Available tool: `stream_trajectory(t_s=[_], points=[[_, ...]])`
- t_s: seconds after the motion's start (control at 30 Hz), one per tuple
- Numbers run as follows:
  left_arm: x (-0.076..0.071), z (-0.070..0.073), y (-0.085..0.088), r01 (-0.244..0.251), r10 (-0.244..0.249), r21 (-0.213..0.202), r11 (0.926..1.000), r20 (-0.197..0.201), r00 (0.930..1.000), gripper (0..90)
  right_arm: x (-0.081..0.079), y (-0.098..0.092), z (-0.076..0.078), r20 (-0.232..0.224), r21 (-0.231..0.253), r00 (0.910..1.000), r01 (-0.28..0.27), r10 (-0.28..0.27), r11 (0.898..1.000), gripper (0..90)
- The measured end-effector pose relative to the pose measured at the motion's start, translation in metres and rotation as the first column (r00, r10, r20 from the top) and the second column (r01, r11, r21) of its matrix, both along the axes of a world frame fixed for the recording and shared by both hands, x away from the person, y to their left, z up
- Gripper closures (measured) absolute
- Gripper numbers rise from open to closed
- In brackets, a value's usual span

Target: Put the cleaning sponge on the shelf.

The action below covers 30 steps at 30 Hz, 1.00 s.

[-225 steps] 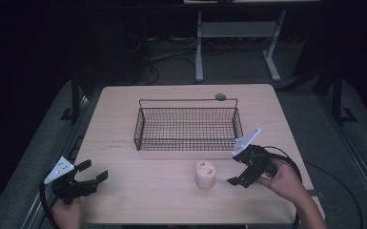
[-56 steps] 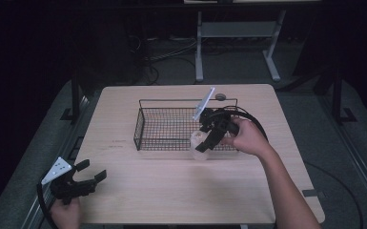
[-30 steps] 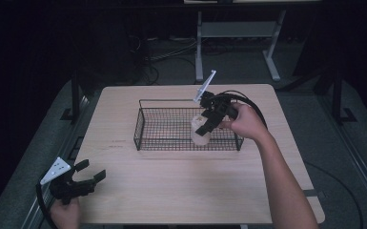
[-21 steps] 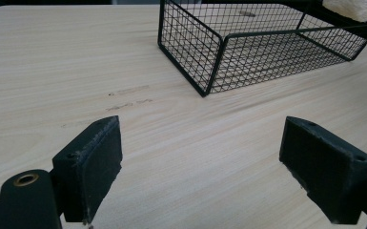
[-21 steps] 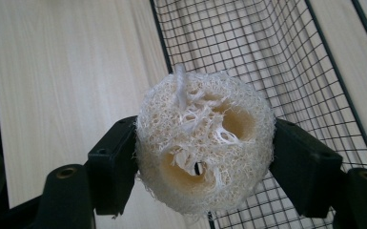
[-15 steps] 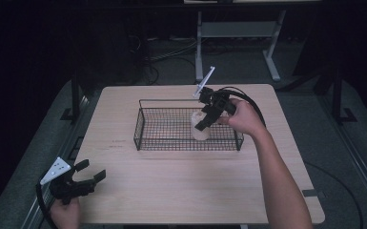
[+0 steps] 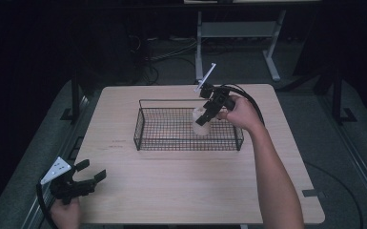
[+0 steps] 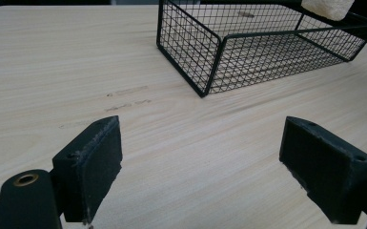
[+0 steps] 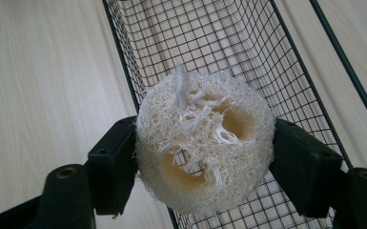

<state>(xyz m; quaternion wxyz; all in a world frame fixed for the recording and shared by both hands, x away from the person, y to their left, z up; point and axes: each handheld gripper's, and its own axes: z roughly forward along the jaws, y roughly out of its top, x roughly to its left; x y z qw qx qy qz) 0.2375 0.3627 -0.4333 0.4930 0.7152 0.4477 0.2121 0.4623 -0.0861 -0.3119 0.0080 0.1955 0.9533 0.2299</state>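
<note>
Fibrous cream loofah clamped by its sides in our right gripper, hanging above the wire basket, we judge for a drop inside | left gripper released, jaws apart, parked low on wooden surface, out of the way.

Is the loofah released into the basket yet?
No: the right gripper is shut on the loofah, held above the wire basket.

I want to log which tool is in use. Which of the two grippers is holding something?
The right gripper, over the wire basket, is shut on the loofah piece. The left gripper sits open over bare table, holding nothing.
</note>
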Motion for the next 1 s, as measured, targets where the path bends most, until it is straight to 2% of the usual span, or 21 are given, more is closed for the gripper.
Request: stream_trajectory(t_s=[0.33,0.47,0.6,0.87,1.0], points=[[0.000,0.000,-0.001,0.004,-0.004,0.001,1.0000,-0.001,1.0000,13.8,0.009,-0.002,-0.011,-0.013,-0.019,0.9994,0.033,-0.033,0.999,28.5],[0.000,0.000,-0.001,0.006,-0.006,-0.001,1.0000,0.000,1.0000,13.8,0.012,-0.004,-0.018,-0.021,-0.009,0.9988,0.043,-0.043,0.999,28.4],[0.000,0.000,0.000,0.003,-0.003,-0.001,1.0000,0.001,1.0000,13.8,0.015,-0.003,-0.025,-0.028,-0.034,0.9983,0.050,-0.051,0.998,28.4],[0.000,0.000,0.000,0.002,-0.002,-0.002,1.0000,0.000,1.0000,13.8,0.016,-0.002,-0.030,-0.028,-0.023,0.9980,0.055,-0.056,0.998,28.2],[0.000,0.000,-0.001,0.005,-0.005,0.004,1.0000,0.003,1.0000,13.8,0.016,-0.002,-0.038,-0.040,-0.020,0.9973,0.061,-0.061,0.998,28.2]])
